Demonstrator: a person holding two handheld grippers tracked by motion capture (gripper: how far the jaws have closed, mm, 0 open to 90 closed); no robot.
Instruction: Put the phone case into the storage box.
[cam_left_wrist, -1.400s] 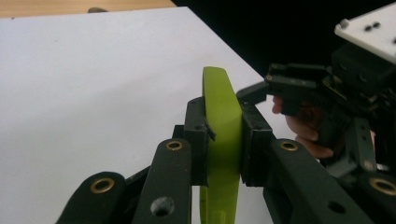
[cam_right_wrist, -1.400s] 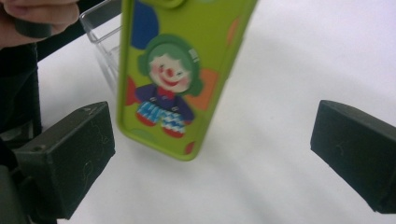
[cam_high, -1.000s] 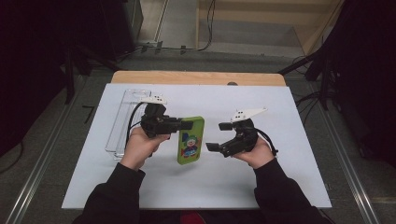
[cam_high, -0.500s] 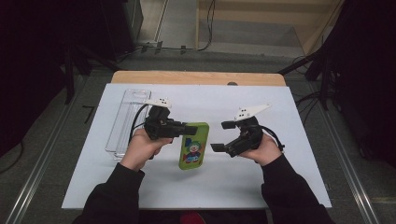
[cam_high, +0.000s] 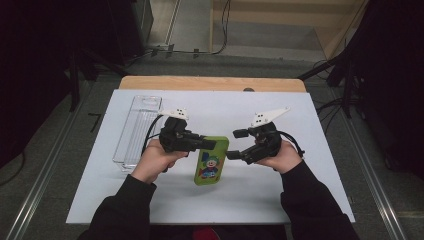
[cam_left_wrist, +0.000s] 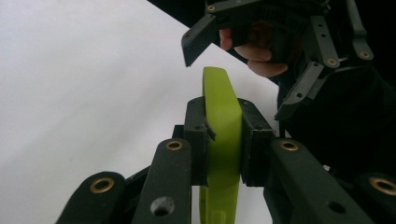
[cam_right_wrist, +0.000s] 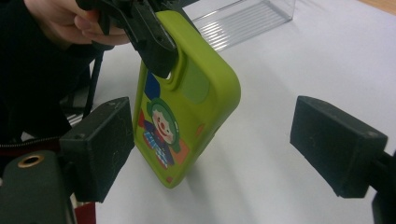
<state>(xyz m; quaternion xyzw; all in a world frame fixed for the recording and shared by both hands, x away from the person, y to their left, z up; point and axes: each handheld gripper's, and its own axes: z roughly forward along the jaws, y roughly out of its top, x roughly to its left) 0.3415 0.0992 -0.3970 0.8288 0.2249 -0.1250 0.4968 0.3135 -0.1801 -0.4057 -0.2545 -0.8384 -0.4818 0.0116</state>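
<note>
Left tongs (cam_left_wrist: 223, 140) clamp the smooth, rounded green case (cam_right_wrist: 187, 93); right tongs (cam_right_wrist: 210, 149), just narrowing, gape, seemingly untouching.

No words, brand names, numbers or signs can be read anywhere in these views. The green phone case (cam_right_wrist: 187, 102) carries a printed cartoon clown figure with green hair and a red nose, plus a few small coloured squares, but no lettering can be made out on it. In the high view the same picture on the phone case is too small to show any writing.
</note>
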